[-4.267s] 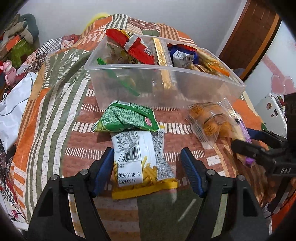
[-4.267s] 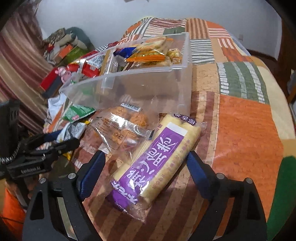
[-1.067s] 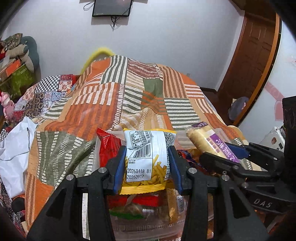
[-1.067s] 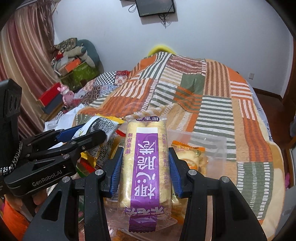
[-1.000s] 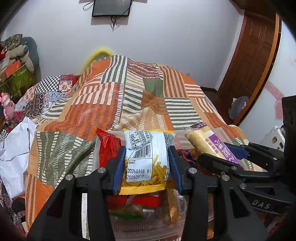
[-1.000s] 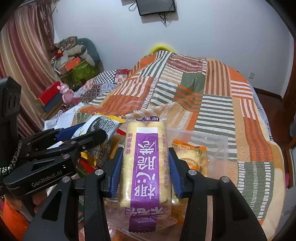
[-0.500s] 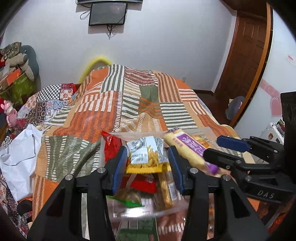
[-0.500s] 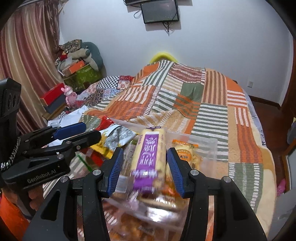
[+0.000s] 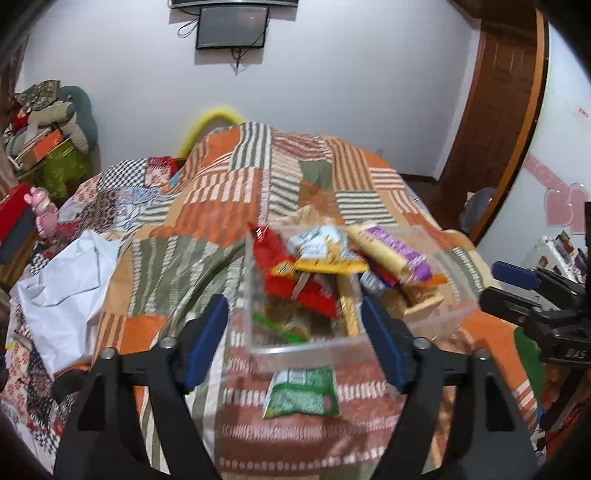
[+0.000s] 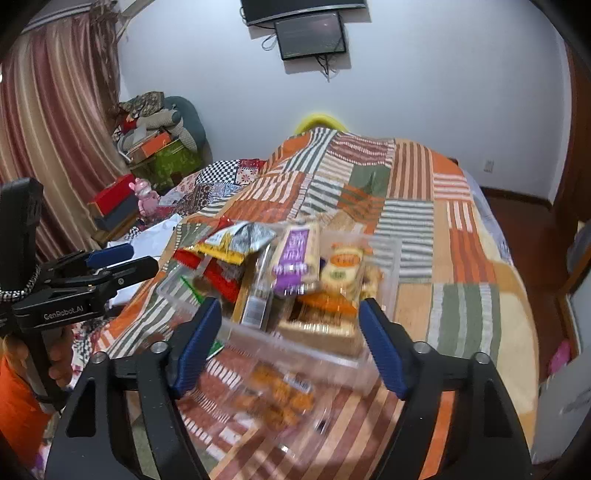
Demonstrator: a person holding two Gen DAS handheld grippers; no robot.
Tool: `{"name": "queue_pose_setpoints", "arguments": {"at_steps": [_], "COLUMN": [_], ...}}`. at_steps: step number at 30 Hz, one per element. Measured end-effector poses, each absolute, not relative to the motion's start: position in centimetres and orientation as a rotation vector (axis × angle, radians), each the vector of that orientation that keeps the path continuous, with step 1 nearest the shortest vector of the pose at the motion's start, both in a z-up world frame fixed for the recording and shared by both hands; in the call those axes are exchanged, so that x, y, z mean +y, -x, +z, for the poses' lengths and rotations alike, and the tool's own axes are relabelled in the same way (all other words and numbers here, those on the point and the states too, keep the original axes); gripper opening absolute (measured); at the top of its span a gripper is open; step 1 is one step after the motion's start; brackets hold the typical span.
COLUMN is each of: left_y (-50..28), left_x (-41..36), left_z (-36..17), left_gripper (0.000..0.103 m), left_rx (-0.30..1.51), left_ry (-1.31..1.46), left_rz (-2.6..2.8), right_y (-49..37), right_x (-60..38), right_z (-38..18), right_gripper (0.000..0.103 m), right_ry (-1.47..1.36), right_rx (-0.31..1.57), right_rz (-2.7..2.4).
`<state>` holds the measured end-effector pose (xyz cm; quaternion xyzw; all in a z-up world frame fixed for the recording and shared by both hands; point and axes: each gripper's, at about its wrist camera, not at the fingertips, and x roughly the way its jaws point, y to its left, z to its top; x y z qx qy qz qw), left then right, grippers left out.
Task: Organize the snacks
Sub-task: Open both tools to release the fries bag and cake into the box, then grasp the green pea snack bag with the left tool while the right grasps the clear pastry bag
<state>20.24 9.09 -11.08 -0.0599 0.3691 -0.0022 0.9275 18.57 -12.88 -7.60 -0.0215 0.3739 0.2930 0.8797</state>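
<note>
A clear plastic bin [image 9: 310,347] full of snacks stands on the patchwork bed. The yellow fries packet [image 9: 325,258] and the purple-labelled cake roll [image 9: 391,247] lie on top of the pile in it. My left gripper [image 9: 299,343] is open and empty, above and just short of the bin's near wall. My right gripper [image 10: 291,339] is open and empty over the bin's near side [image 10: 295,350]; the roll [image 10: 295,254] and fries packet [image 10: 236,240] show there too. A green snack bag [image 9: 303,391] and a clear bag of orange snacks [image 10: 277,398] lie on the bed in front of the bin.
The patchwork quilt [image 9: 229,199] covers the bed. A white bag [image 9: 66,288] lies at the bed's left edge. Boxes and stuffed items [image 10: 155,147] are piled by the curtain. A wooden door [image 9: 495,110] is on the right, a wall screen [image 9: 232,26] above.
Both grippers have opened and let go of the fries packet and the cake roll, which now lie in the bin. Both grippers have drawn back and up from the bin.
</note>
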Motion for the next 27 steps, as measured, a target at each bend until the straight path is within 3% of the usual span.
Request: {"name": "queue_pose_setpoints", "arguments": {"at_steps": [2,17,20,27], "left_y": [-19.9,-19.3,-19.9,-20.8], "left_x": [9.3,8.6,8.3,8.3], "left_z": [-11.7,-18.5,-19.4,-21.6], "left_gripper": [0.084,0.084,0.084,0.084], "left_rx": [0.778,0.946,0.959,0.999], "left_ry": [0.131,0.148,0.134,0.152], "left_rz": [0.014,0.004,0.011,0.006], "right_y": [-18.1,-17.4,-17.8,-18.4], "right_x": [-12.9,-11.7,-11.6,-11.5], "right_z": [-8.3,-14.2,-14.9,-16.4], "right_gripper": [0.076,0.078,0.084,0.086], "right_ry": [0.05,0.103,0.079,0.024], "right_rx": [0.794,0.946,0.955,1.028], "right_rz": [0.602,0.596,0.584,0.616]}}
